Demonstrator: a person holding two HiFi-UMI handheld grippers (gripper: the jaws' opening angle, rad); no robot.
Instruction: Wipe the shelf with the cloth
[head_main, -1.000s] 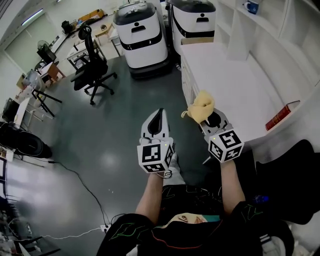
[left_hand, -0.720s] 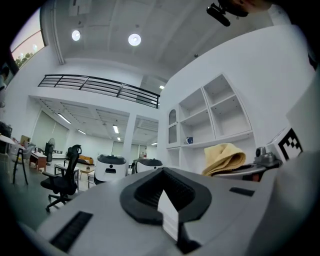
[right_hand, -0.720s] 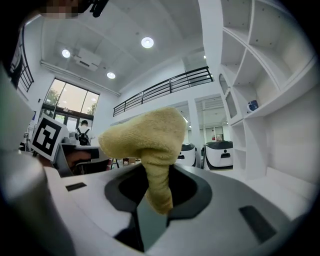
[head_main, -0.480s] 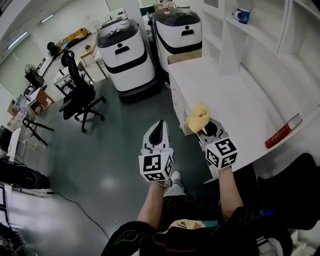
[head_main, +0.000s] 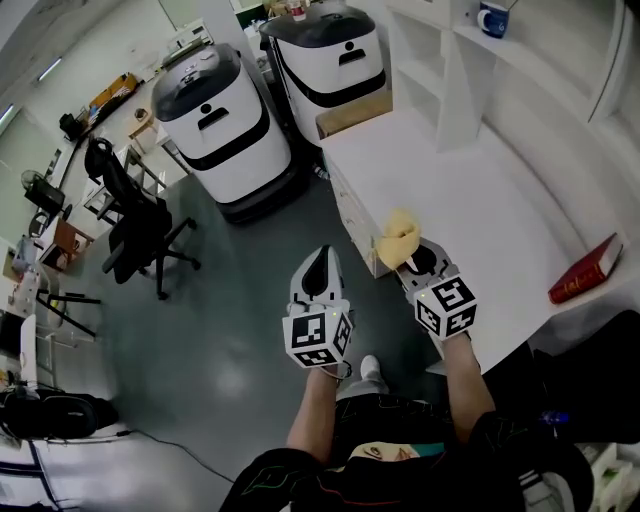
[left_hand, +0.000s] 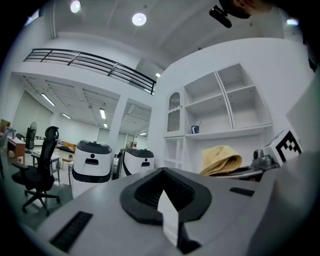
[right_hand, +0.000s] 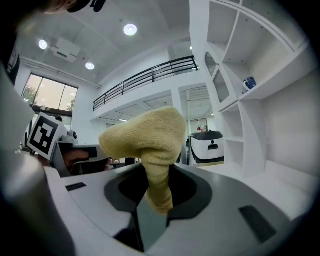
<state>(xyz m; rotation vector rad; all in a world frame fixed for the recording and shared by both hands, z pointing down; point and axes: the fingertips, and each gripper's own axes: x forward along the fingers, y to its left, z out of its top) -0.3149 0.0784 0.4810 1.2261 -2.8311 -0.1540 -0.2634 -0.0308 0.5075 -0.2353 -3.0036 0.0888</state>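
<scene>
A yellow cloth (head_main: 400, 238) is bunched up and pinched in my right gripper (head_main: 412, 258), which hovers at the near left corner of the white counter (head_main: 480, 200). In the right gripper view the cloth (right_hand: 150, 145) rises from between the shut jaws. My left gripper (head_main: 316, 272) is shut and holds nothing; it hangs over the grey floor, left of the counter. The white shelf unit (head_main: 470, 70) stands at the back of the counter. In the left gripper view the cloth (left_hand: 221, 160) shows to the right, with the shelves (left_hand: 225, 115) behind it.
A blue mug (head_main: 492, 18) sits on a shelf. A red book (head_main: 585, 272) lies at the counter's right edge. Two white-and-black machines (head_main: 215, 125) stand on the floor at the counter's far end. A black office chair (head_main: 135, 225) is to the left.
The view has shifted so the counter and shelves sit more centred. Both grippers keep their pose, the right one still holding the cloth at the counter's corner.
</scene>
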